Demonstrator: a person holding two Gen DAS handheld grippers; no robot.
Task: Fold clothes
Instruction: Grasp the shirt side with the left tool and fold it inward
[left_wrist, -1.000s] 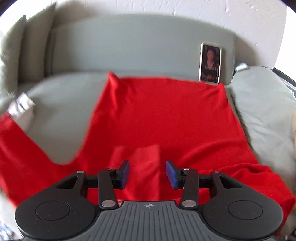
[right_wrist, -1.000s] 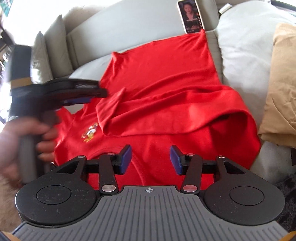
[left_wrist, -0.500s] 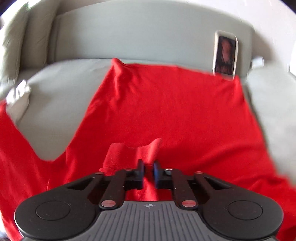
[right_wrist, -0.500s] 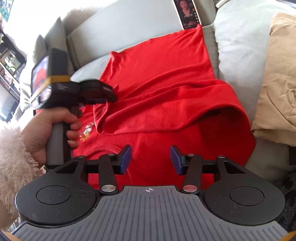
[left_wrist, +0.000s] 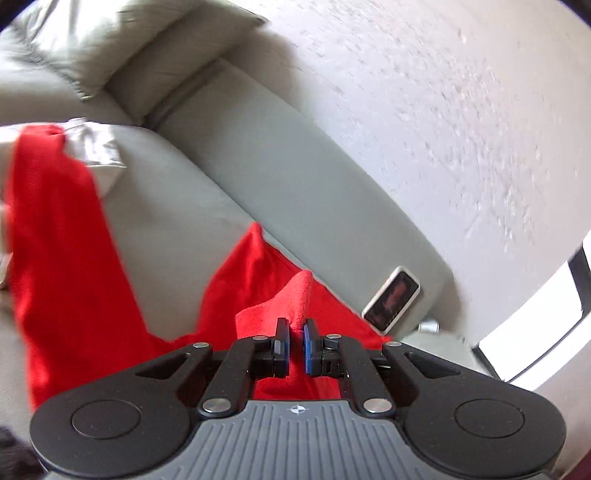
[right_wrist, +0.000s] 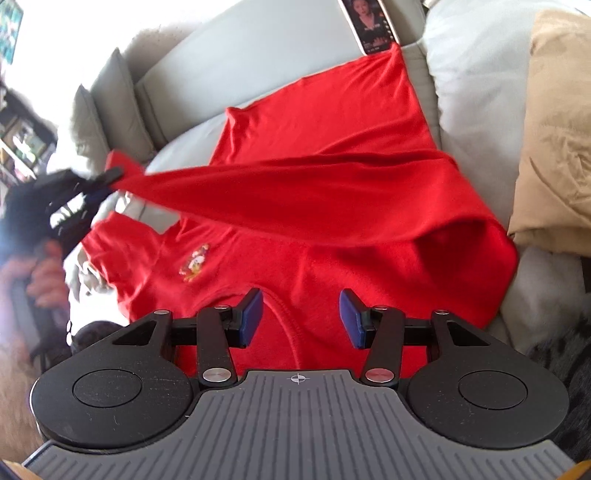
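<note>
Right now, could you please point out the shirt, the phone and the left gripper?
shirt (right_wrist: 332, 122): right wrist view, flat back panel.
phone (left_wrist: 392, 298): left wrist view, screen centre.
left gripper (left_wrist: 295, 345): left wrist view, between fingertips clamping a shirt fold.

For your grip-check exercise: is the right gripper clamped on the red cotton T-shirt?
No, the right gripper hangs with its jaws wide apart above the red cotton T-shirt.

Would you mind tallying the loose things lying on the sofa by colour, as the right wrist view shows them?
Red: 1, the shirt
Beige: 1, the cushion
Pale grey: 1, the pillow
White-cased: 1, the phone
Total: 4
</note>
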